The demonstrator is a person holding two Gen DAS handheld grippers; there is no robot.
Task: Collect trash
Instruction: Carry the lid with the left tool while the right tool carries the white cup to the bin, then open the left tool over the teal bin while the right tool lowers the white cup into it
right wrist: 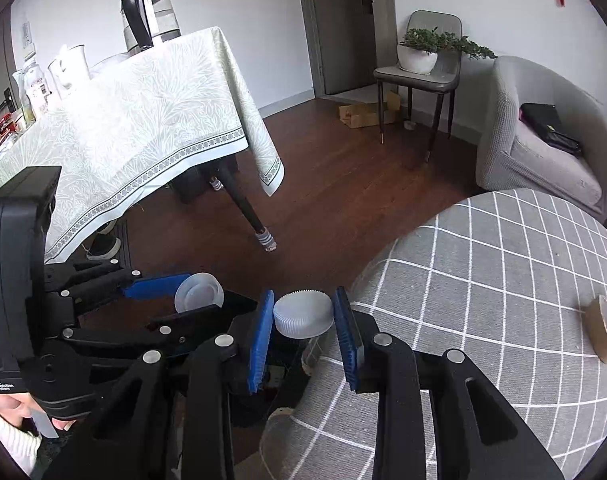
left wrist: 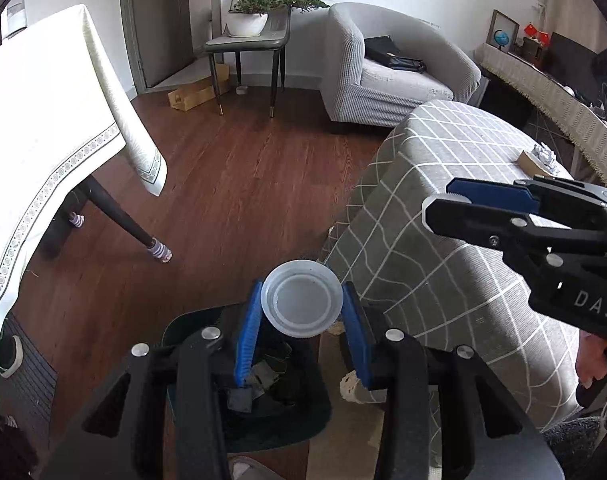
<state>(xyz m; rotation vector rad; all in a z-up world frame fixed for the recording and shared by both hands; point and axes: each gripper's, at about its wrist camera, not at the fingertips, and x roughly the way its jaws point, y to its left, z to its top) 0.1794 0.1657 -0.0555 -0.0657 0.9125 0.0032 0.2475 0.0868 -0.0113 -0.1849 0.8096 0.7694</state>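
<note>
My left gripper [left wrist: 302,310] is shut on a translucent white plastic lid [left wrist: 302,298] and holds it above a dark trash bin [left wrist: 271,428] on the floor. The lid also shows in the right wrist view [right wrist: 198,293], held by the left gripper [right wrist: 183,296]. My right gripper [right wrist: 303,316] is shut on a white ribbed bottle cap [right wrist: 302,314], with a clear bottle hanging below it, at the edge of the grey checked table [right wrist: 503,280]. The right gripper also shows in the left wrist view [left wrist: 447,200].
A table with a pale green cloth [right wrist: 123,120] holds a kettle [right wrist: 149,16] and jars. A cardboard tape roll [right wrist: 603,332] lies on the checked table. A grey armchair [left wrist: 391,72], a chair with a potted plant [left wrist: 255,24] and a cardboard box [left wrist: 195,94] stand beyond on the wood floor.
</note>
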